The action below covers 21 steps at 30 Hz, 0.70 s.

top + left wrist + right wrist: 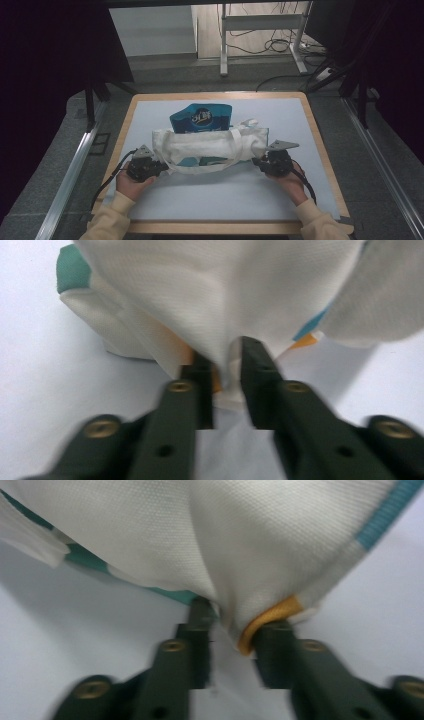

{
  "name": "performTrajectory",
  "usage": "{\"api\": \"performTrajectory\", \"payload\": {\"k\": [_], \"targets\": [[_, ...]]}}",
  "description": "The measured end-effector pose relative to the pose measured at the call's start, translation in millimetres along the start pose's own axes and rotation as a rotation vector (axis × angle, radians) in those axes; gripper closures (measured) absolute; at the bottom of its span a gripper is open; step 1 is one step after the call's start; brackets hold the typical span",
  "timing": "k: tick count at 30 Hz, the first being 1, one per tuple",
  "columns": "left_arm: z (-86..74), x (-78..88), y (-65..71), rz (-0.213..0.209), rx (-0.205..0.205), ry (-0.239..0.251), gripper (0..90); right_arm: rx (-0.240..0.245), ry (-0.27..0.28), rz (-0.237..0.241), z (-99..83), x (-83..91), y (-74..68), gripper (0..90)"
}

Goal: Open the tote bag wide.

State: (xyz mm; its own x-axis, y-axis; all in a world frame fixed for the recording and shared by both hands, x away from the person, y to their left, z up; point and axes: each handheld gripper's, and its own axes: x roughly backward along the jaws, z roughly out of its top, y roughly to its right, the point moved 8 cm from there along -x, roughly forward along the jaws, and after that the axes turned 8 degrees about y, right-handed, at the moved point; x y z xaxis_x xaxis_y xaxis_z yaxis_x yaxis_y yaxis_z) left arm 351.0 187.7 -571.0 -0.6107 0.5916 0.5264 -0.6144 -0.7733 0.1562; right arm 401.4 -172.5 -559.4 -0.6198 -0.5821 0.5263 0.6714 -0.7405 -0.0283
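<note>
The mat (230, 195) lay bare near the person; the bag (210, 142) and pouch (201, 118) blocked the middle.

Overall light: dim room, black at both sides of the table (220, 200).
Brightest patch: pale floor beyond the table's far edge.
Table surface: evenly lit, no glare.
Shadows: soft and faint under the cloth bag (210, 142).
Close views: bright and washed out; weave sharp, black jaws blurred at the bottom.
</note>
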Motion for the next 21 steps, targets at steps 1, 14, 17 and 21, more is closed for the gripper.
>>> {"api": "performTrajectory", "payload": {"k": [1,14,17,21], "targets": [[1.5,3.7,-0.9,0.008,-0.01,0.012,67.7,0.001,0.007,-0.015,1.5,2.8,1.3,54.6],[65.6,70.3,-9.5,0.11,0.023,0.25,65.8,-0.087,0.193,-0.088,50.4,56.1,23.9,48.5],[89.3,72.2,-11.8,0.114,0.016,0.269,76.1,-0.069,0.213,-0.065,71.1,56.9,21.5,63.5],[120.4,66.7,-14.5,0.09,0.008,0.271,90.0,-0.026,0.218,-0.029,104.3,47.2,14.8,81.2]]}}
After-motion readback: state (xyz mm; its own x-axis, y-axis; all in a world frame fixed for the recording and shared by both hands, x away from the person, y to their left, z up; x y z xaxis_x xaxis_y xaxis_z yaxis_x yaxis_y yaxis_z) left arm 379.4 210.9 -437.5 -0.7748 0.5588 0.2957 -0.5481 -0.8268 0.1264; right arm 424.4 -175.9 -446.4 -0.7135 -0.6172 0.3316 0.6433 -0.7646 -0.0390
